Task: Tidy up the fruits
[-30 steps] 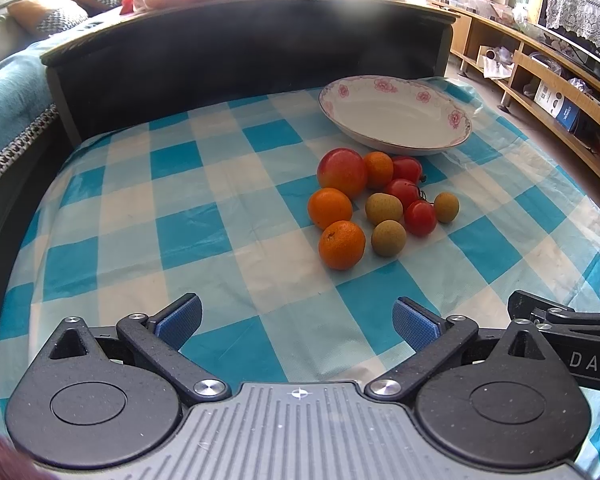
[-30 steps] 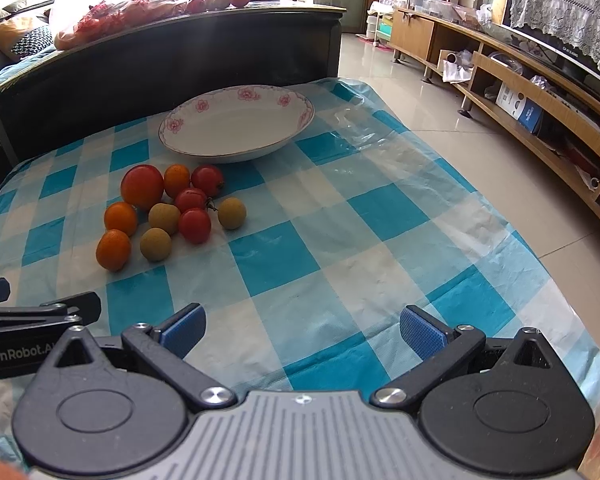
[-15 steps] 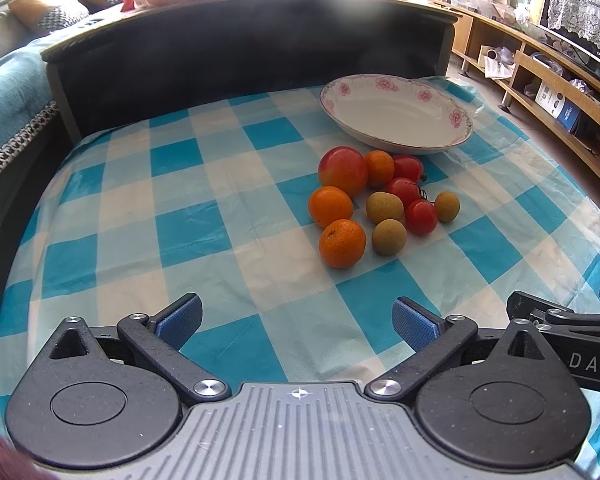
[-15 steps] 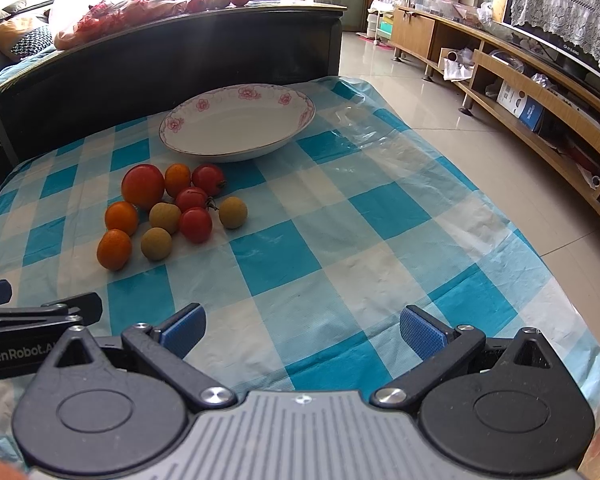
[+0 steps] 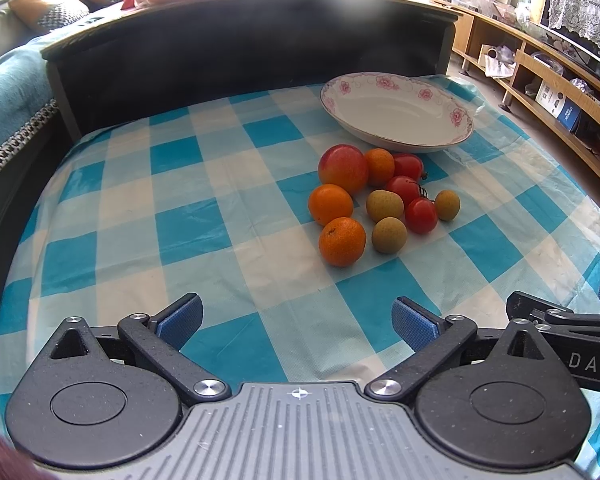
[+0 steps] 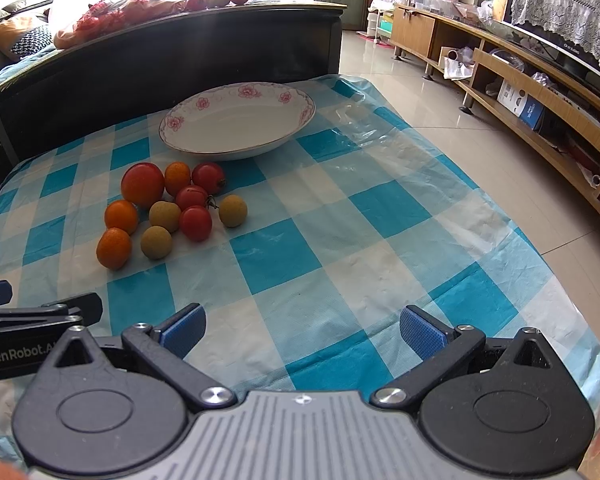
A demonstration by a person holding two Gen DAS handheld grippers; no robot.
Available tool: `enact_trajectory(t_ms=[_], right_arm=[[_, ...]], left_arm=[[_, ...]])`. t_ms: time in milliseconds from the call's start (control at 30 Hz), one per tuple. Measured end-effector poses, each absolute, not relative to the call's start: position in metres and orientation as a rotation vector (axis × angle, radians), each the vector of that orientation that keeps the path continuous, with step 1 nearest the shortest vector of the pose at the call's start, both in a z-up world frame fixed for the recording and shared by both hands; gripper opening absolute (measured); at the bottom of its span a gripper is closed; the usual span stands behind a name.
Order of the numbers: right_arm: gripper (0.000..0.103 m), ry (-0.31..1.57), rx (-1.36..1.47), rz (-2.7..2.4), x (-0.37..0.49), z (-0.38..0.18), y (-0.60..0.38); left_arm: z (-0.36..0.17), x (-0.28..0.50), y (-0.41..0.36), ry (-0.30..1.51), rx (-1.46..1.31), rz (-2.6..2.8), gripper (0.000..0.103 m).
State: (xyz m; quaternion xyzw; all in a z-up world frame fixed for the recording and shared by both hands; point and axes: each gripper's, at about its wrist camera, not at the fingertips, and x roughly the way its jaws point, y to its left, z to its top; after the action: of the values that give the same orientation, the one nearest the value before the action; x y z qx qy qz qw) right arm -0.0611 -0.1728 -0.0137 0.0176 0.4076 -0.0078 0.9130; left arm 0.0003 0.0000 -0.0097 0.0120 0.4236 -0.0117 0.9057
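**Approach to the First Fruit: Both Grippers Unloaded**

While the fruit lay in a loose cluster on the checked cloth of the bench (image 5: 140,208), just near of the flowered bowl (image 5: 396,116), nothing had yet been moved into that bowl. The left gripper (image 5: 298,320) and the right gripper (image 6: 302,328) hovered at the near edge, side by side, jaws spread wide and holding nothing.

The nearest orange (image 5: 342,241) was judged the best first pick: it sat at the near left edge of the cluster, apart from the green-brown fruit (image 5: 389,235) beside it. The jaws should straddle it squarely and close gently, since round fruit rolls. The small tomatoes (image 5: 420,215) touch their neighbours; taking the outer pieces first would probably avoid scattering the rest.
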Motion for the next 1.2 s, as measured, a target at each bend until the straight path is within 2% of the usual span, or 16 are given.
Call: enact_trajectory(t_ms=[1067, 1200], right_arm=[[0.103, 0.847, 0.041, 0.018, -0.054, -0.015, -0.171], [0.098, 0.836, 0.037, 0.055, -0.047, -0.012, -0.170]], left_arm=[[-0.012, 0.004, 0.003, 0.881, -0.001, -0.031, 0.100], [-0.009, 0.007, 0.005, 0.862, -0.003, -0.036, 0.100]])
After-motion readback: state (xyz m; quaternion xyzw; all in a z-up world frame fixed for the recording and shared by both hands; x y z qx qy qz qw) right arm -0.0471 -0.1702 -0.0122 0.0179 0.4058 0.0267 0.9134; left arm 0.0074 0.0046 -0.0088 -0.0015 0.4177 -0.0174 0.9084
